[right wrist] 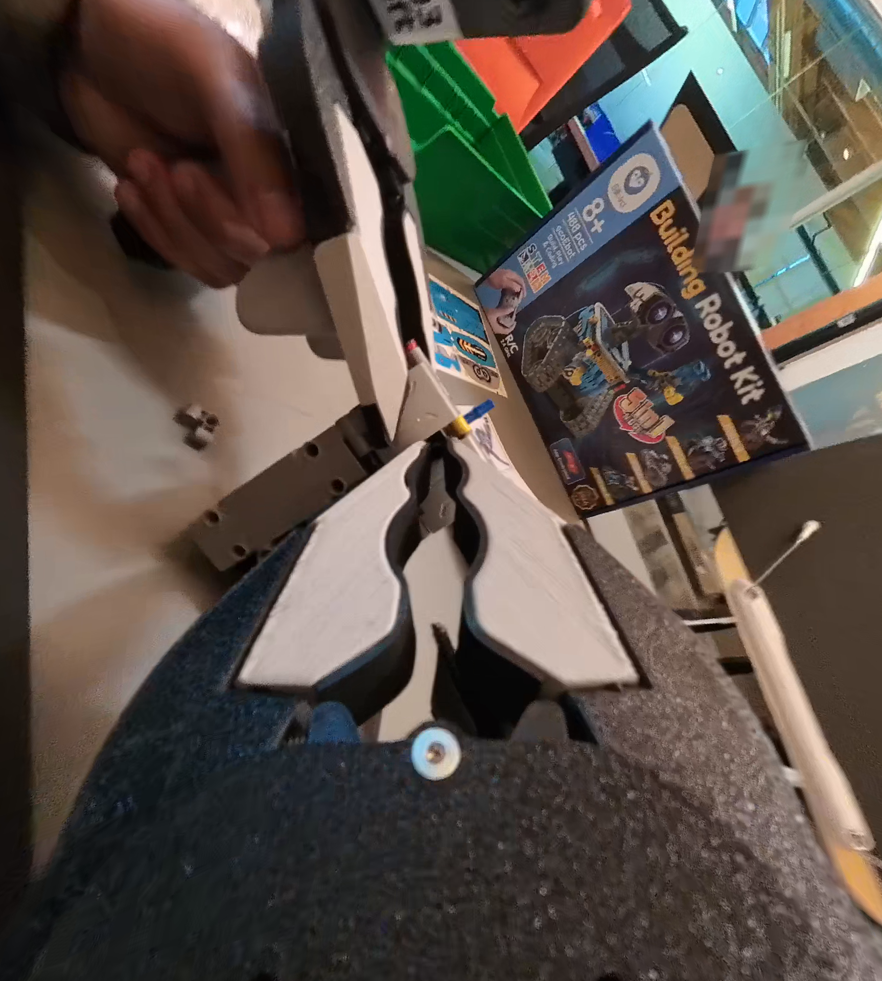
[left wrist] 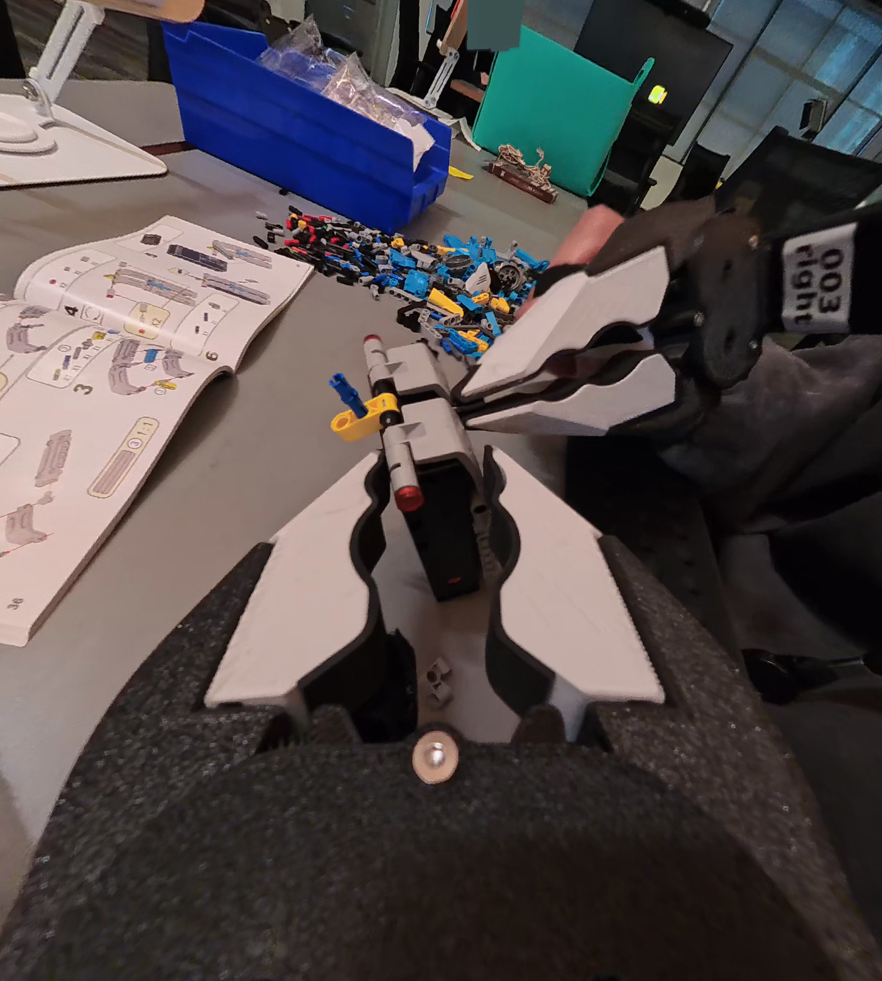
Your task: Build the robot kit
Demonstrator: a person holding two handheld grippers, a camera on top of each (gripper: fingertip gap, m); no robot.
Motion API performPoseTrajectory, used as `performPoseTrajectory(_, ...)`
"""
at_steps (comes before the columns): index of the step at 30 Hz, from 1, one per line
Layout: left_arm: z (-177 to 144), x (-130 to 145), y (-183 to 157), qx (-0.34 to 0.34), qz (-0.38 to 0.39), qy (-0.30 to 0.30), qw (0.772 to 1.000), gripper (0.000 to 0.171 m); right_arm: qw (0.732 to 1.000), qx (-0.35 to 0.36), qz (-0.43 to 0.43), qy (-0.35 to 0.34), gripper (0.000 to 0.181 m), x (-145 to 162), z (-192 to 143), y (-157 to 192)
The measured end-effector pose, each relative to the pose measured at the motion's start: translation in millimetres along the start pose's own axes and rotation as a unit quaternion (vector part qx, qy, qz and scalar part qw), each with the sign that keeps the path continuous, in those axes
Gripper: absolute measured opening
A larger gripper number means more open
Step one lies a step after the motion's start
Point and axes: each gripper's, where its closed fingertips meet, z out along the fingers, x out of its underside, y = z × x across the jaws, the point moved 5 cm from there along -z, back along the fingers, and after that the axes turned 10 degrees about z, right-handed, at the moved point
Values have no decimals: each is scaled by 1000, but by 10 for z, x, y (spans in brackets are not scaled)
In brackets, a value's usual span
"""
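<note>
My left gripper is shut on a brick assembly: a grey and black block with a grey axle tipped in red, a yellow connector and a blue pin. It holds the assembly just above the grey table. My right gripper comes in from the right and is shut on the assembly's grey side. In the right wrist view, my right gripper pinches a grey piece of the assembly. One finger of the left gripper reaches down from above, held by a hand.
An open instruction booklet lies to the left. A pile of loose bricks and a blue bin are beyond. A small grey connector lies under my left gripper. A kit box and a sticker sheet are ahead of the right gripper. My two grippers' fingertips are within a few centimetres of each other.
</note>
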Motion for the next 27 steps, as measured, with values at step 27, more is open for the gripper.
performPoseTrajectory(27,-17,0,105,-27,-28,25,999,33,975,-89,-134,154,3,-118,166,-107)
